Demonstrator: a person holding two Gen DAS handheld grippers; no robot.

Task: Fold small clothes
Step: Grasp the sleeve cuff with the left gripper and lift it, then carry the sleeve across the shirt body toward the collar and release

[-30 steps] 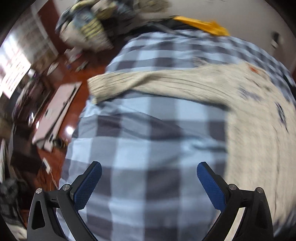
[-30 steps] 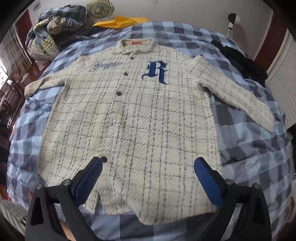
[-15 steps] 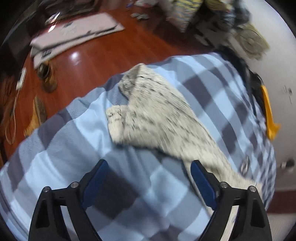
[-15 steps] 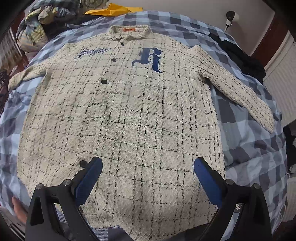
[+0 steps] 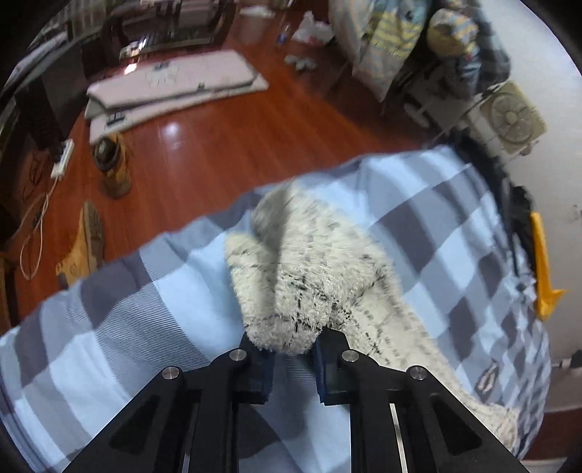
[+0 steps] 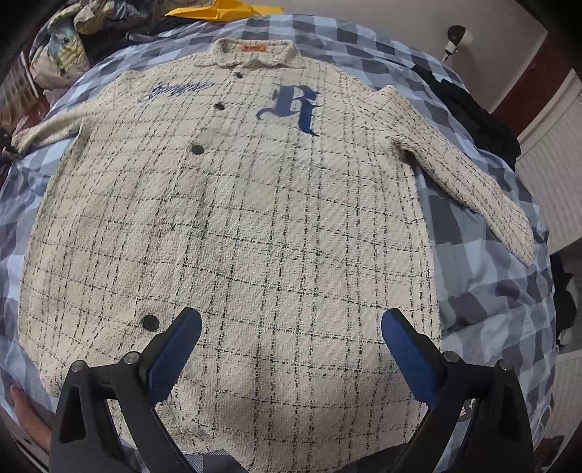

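Observation:
A cream checked jacket (image 6: 254,218) with a blue "R" and dark buttons lies front up, spread flat on a blue checked bed cover (image 6: 483,291). My right gripper (image 6: 291,345) is open and empty, hovering over the jacket's lower front. The jacket's right sleeve (image 6: 469,182) lies stretched out to the side. In the left wrist view my left gripper (image 5: 289,354) is shut on the jacket's left sleeve (image 5: 309,276), pinching a fold of it near the cuff, close to the bed's edge.
Beyond the bed edge is a red wood floor (image 5: 203,152) with shoes (image 5: 83,247), folded mats (image 5: 171,83) and a cable. A clothes pile (image 6: 62,47), a yellow item (image 6: 218,9) and a fan (image 5: 513,116) stand by the bed head. Dark clothes (image 6: 469,112) lie at the right.
My left gripper has come down on the left sleeve and shut on it; it was open half a second ago. My right gripper has moved forward over the jacket, still open.

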